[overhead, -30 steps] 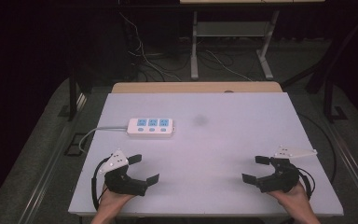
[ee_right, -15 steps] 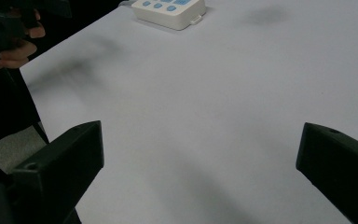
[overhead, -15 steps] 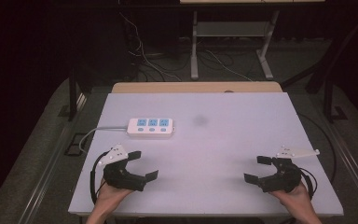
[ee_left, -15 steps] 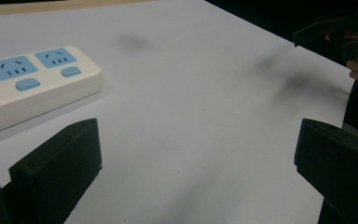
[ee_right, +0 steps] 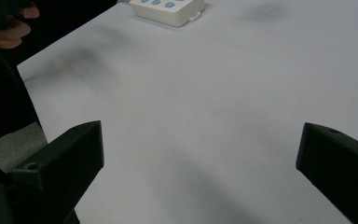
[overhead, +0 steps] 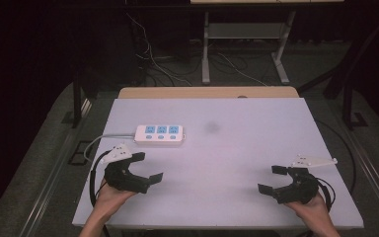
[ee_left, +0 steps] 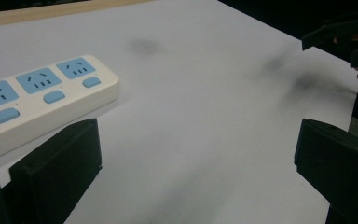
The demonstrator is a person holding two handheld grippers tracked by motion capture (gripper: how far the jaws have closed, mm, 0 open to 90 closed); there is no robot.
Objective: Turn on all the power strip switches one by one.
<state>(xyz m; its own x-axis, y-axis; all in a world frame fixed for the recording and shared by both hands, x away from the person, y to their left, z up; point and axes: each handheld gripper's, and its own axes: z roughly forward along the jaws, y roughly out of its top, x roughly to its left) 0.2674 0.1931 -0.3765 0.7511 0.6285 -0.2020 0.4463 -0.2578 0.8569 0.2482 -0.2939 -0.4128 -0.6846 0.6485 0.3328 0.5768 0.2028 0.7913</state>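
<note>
The power strip (overhead: 159,134) lies just beyond the left hand-held gripper (overhead: 147,167), whose jaws gape, grasping nothing.

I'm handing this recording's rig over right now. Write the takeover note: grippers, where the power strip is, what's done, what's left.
Left gripper: open, holding nothing, at the table's near-left, close to the power strip but not touching it.
Right gripper: open, holding nothing, at the near-right, far from the strip.
Power strip: white with three blue sockets, lying flat on the left-centre of the white table, cord running off the left edge.
Done: nothing visible; the strip is untouched.
Left: probably the whole job, beginning with a reach to the strip, likeliest by the left gripper.
</note>
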